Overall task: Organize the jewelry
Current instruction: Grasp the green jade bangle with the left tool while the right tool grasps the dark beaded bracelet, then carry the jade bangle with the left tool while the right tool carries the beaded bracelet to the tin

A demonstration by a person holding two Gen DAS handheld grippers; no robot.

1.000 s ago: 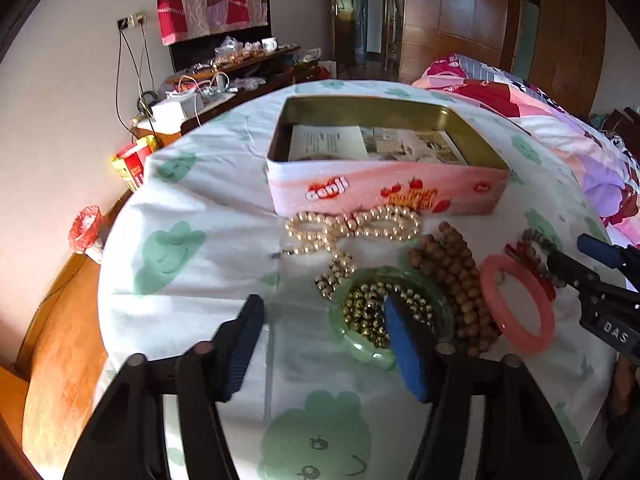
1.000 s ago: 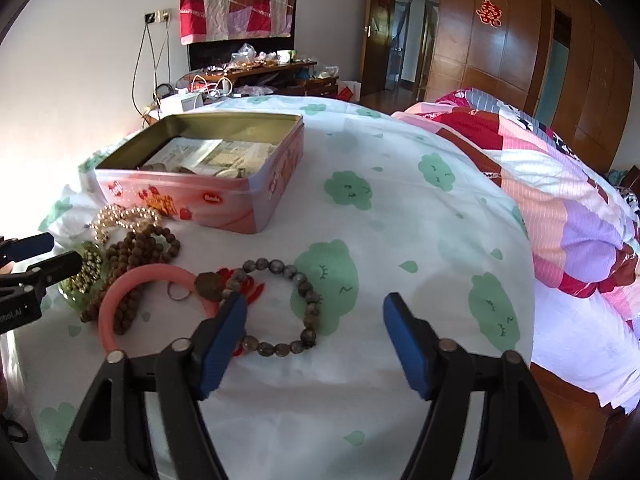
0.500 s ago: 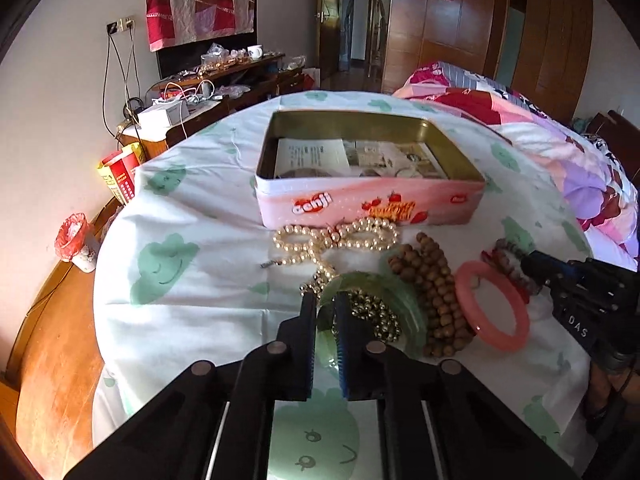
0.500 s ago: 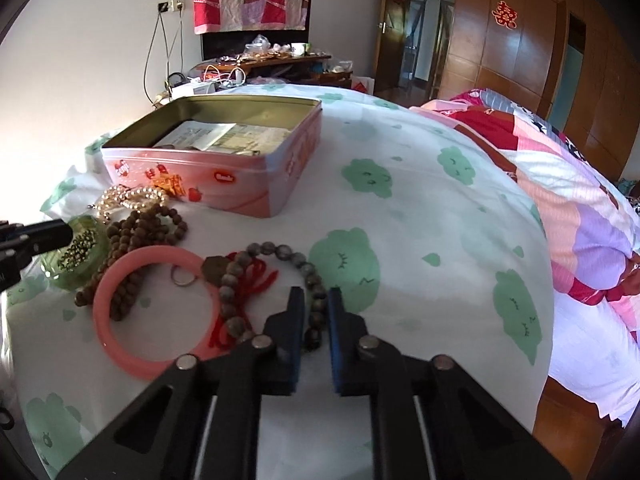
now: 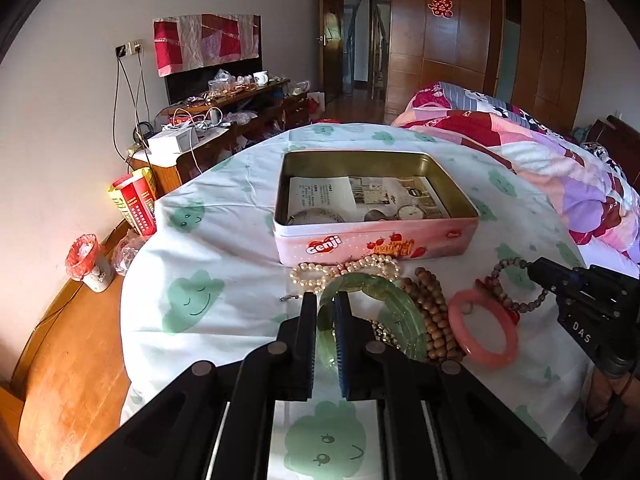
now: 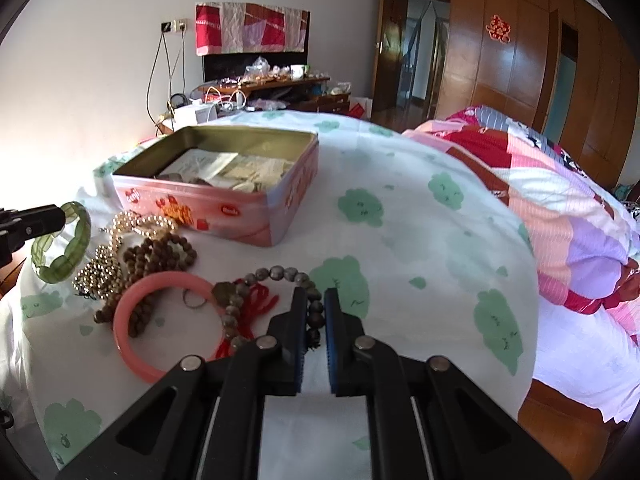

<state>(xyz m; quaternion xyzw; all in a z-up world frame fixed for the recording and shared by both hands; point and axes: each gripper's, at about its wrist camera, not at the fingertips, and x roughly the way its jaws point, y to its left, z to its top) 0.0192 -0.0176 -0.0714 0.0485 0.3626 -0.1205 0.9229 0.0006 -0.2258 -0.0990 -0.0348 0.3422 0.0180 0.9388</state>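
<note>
With both jaws clamped, left gripper (image 5: 325,322) on green bangle (image 5: 394,308), right gripper (image 6: 315,322) on grey bead bracelet (image 6: 280,274): pickup step; next, carry toward tin (image 5: 376,240) at twelve o'clock.

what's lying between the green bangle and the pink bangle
The brown wooden beads and small gold beads lie between the green bangle and the pink bangle; the left wrist view shows it best.

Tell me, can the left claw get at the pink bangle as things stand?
Probably not yet: the left claw is shut on the green bangle, and the brown bead strand lies between it and the pink bangle.
</note>
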